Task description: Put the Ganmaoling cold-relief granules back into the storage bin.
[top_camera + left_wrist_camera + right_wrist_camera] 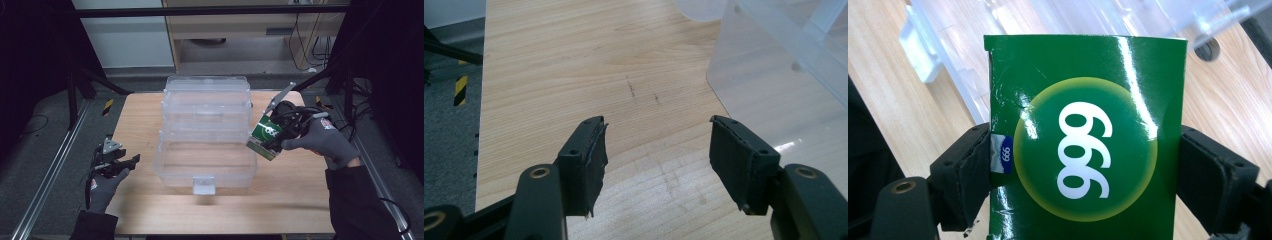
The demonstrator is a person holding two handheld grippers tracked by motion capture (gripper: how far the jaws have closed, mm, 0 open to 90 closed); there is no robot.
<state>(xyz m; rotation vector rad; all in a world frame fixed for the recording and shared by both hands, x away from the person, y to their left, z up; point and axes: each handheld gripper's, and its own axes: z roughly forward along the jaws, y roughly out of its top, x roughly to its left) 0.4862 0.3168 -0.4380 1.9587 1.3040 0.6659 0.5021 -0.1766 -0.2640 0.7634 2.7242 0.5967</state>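
Green carton [1083, 140], probably light, glossy and easily dented, hangs beside the clear storage box [206, 135], pinched by its side walls in the right gripper [278, 134]; left gripper [656, 160] spread, idle over the table [574, 65].

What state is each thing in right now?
Left hand-held gripper: open, empty, above the table.
Right hand-held gripper: shut on green box.
Green box: held, tilted, at the clear box's right edge.
Clear tiered box: open, trays stepped back.
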